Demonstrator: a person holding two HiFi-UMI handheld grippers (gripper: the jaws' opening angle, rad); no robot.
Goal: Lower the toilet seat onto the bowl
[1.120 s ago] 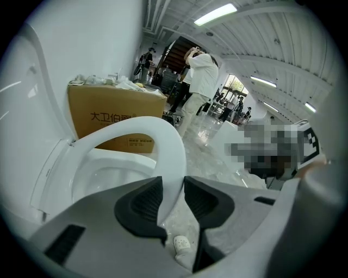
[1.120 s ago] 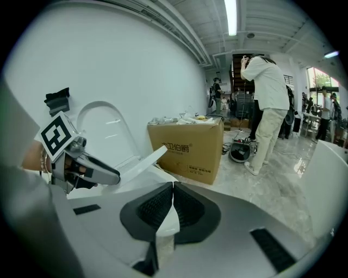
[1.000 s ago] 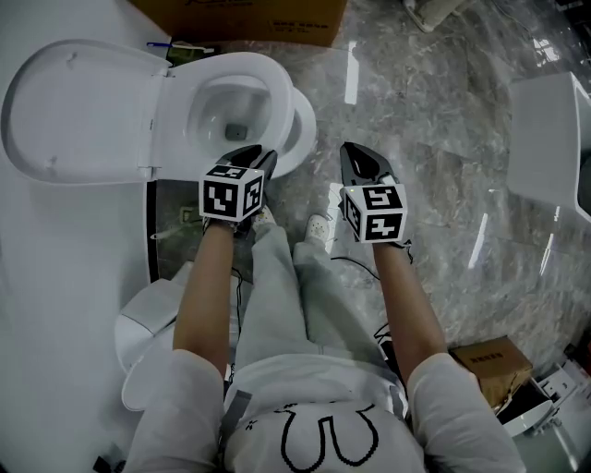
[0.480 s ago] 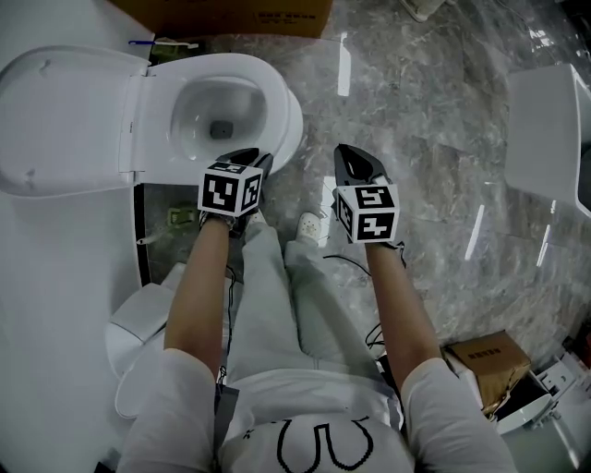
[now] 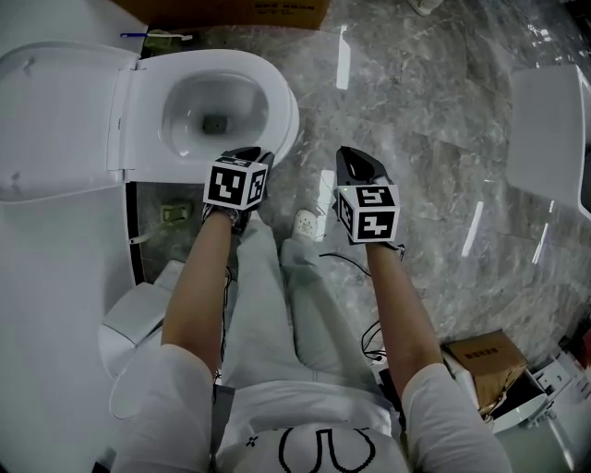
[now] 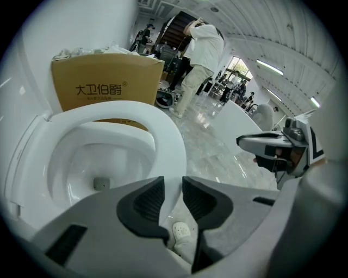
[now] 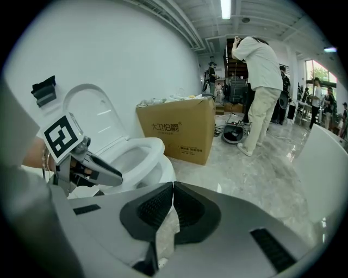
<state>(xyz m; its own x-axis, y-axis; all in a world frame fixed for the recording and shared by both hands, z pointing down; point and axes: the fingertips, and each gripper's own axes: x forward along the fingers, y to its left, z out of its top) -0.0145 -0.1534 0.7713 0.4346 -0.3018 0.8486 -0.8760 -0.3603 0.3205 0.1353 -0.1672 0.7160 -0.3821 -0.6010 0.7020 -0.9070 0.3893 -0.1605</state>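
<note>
The white toilet has its seat (image 5: 280, 90) lying flat on the bowl (image 5: 214, 118), while the lid (image 5: 55, 120) stands raised behind it. My left gripper (image 5: 256, 153) hovers just off the bowl's front rim. Its jaws are closing, with a narrow gap and nothing between them (image 6: 173, 187). My right gripper (image 5: 356, 159) hangs over the marble floor to the right of the bowl, touching nothing, its pads together (image 7: 172, 188). The right gripper view shows the seat (image 7: 149, 147), the upright lid (image 7: 92, 117) and my left gripper (image 7: 81, 158).
A cardboard box (image 5: 231, 9) stands behind the toilet. Another white fixture (image 5: 138, 323) sits at lower left and a white unit (image 5: 549, 139) at right. A small carton (image 5: 489, 365) lies at lower right. A person (image 7: 258, 81) stands farther back.
The head view has drifted, so the toilet now sits further left in it. Both grippers have kept their places in front of the bowl. Seat and lid have not moved.
</note>
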